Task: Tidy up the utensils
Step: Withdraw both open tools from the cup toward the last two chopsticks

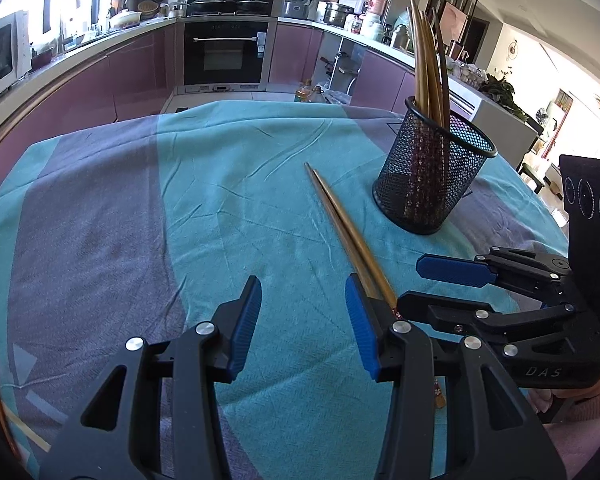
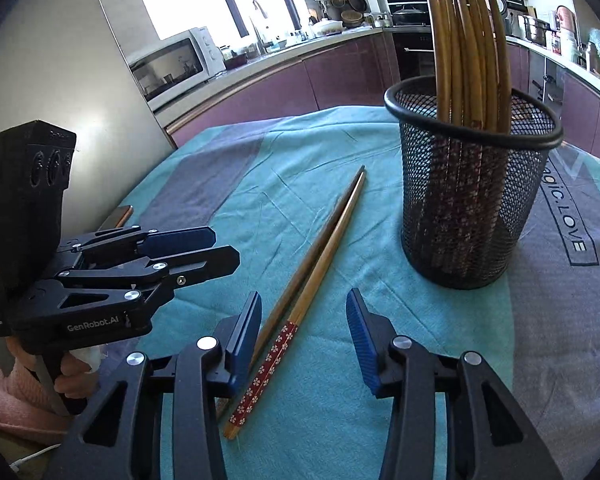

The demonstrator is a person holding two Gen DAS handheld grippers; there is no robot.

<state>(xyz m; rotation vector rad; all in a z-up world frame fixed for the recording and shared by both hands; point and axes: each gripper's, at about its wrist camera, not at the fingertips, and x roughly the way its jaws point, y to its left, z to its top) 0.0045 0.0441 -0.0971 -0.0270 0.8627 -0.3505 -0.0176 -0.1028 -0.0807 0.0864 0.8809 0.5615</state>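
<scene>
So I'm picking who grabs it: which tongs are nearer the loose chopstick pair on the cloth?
Right. The right tongs straddle the chopstick pair at its patterned handle end, open. The left tongs, also open, sit just left of the pair, which runs past their right finger.

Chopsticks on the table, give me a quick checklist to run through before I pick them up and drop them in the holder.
1. Right tool open: ok.
2. Right tool over the loose chopsticks: ok, the patterned ends lie between its fingers.
3. Left tool open and holding nothing: ok.
4. Both chopsticks together for one grasp: ok, they lie side by side, touching.
5. Mesh holder upright: ok.
6. Room in the holder: ok, its chopsticks leave open space inside the rim.
</scene>
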